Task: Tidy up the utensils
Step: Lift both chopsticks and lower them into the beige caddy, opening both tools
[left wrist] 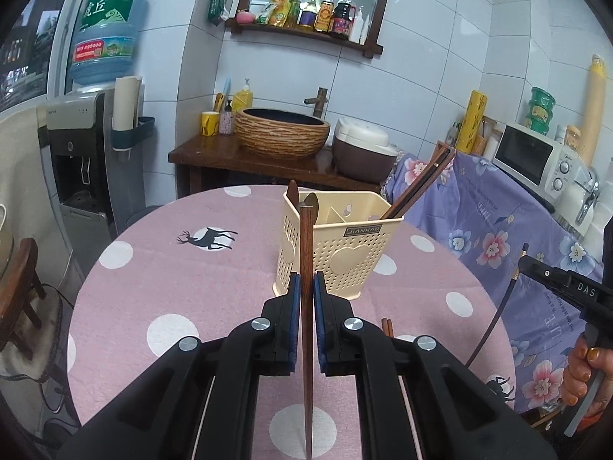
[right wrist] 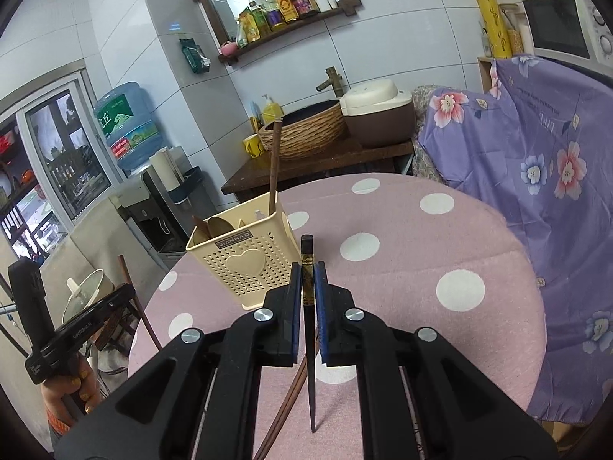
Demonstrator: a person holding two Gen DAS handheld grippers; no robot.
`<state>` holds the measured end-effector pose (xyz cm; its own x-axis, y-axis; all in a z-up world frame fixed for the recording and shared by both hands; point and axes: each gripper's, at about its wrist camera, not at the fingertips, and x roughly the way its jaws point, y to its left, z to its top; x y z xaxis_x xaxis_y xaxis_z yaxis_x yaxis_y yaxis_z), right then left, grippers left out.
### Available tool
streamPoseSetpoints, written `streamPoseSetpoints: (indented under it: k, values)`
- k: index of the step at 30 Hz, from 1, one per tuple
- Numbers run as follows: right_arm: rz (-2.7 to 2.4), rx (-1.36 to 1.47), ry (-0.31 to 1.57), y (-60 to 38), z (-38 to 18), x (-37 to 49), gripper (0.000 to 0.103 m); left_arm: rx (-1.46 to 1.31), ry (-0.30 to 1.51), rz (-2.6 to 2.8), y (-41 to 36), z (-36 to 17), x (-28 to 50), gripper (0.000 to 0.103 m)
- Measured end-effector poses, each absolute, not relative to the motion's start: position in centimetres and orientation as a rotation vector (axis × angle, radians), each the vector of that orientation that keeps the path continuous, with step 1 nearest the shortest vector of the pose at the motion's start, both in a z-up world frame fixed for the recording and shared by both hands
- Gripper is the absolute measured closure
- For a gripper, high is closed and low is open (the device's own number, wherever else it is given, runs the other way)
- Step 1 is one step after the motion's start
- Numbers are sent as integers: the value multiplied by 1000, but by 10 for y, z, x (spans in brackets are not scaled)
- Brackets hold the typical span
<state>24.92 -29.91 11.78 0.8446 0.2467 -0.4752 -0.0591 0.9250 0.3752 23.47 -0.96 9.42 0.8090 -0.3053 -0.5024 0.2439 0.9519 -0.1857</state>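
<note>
Spoons and chopsticks already stand in the cream utensil holder; the left gripper jaws pinch a brown chopstick, the right gripper jaws a dark chopstick; a loose pair stays on the bench at lower centre.

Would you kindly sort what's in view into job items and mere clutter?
Job: brown chopstick in left gripper; dark chopstick in right gripper; holder; table chopsticks.
Clutter: microwave; rice cooker; water jug.

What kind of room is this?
Most likely a home kitchen or dining corner: a microwave and rice cooker stand by a basin sink, a shelf holds sauce bottles, and a utensil holder sits on the polka-dot table.
</note>
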Motion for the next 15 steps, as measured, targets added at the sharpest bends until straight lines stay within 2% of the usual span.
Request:
streamPoseSetpoints:
  k: [15]
  values:
    - [181, 339, 537, -297, 120, 245, 95, -116, 544, -290, -9, 94, 233, 95]
